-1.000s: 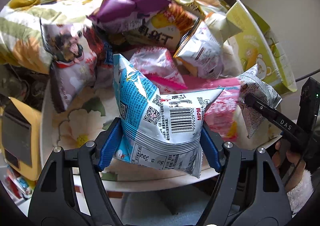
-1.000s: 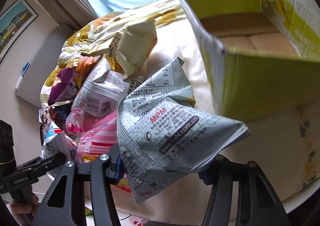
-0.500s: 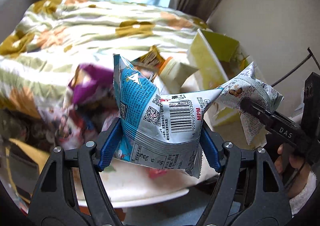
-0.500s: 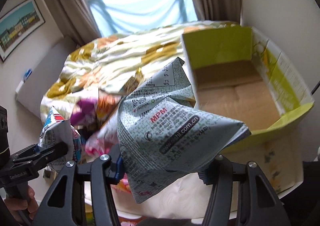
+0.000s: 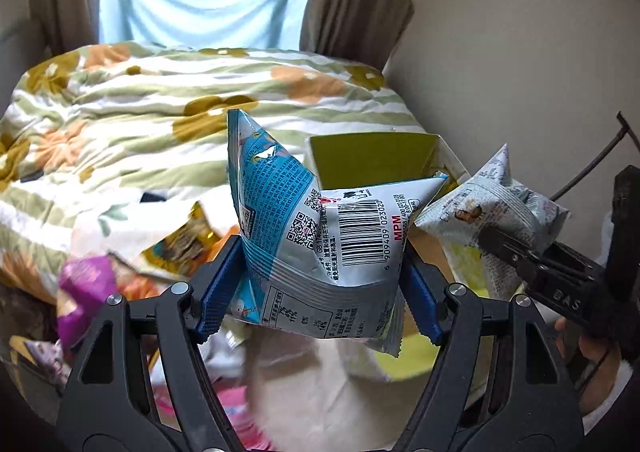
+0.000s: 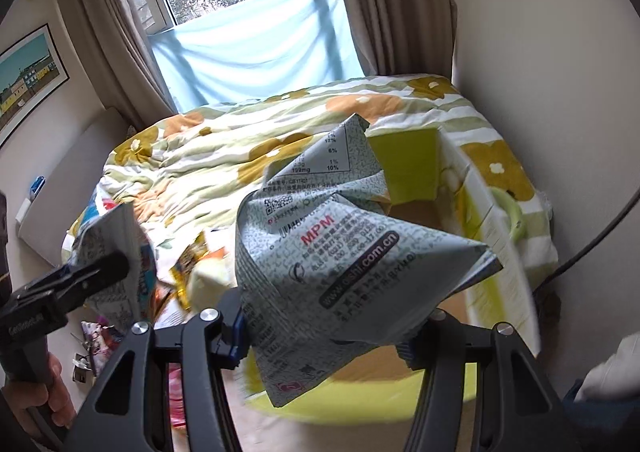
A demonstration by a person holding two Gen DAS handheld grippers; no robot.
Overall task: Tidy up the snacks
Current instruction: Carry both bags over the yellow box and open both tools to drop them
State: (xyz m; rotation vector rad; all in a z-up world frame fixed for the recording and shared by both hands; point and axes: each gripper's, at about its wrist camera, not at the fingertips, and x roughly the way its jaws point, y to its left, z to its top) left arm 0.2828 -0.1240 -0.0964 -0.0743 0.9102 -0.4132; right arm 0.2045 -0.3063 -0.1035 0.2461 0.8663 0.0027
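Note:
My left gripper (image 5: 320, 288) is shut on a blue and silver snack bag (image 5: 316, 240) and holds it in the air in front of the open yellow-green cardboard box (image 5: 372, 159). My right gripper (image 6: 328, 328) is shut on a grey speckled snack bag (image 6: 332, 268), held above the box (image 6: 408, 167). That grey bag (image 5: 492, 211) and the right gripper show at the right of the left wrist view. The blue bag (image 6: 116, 248) and the left gripper show at the left of the right wrist view.
Several loose snack bags lie on the table at lower left, among them a purple one (image 5: 84, 292) and a gold one (image 5: 180, 248). A flowered quilt (image 5: 160, 123) covers the bed behind. A wall (image 5: 520, 71) stands to the right, curtains and a window behind.
Both grippers have lifted with their bags, away from the snack pile and toward the box. The pile has dropped low in both views, and the bed and window have come into sight.

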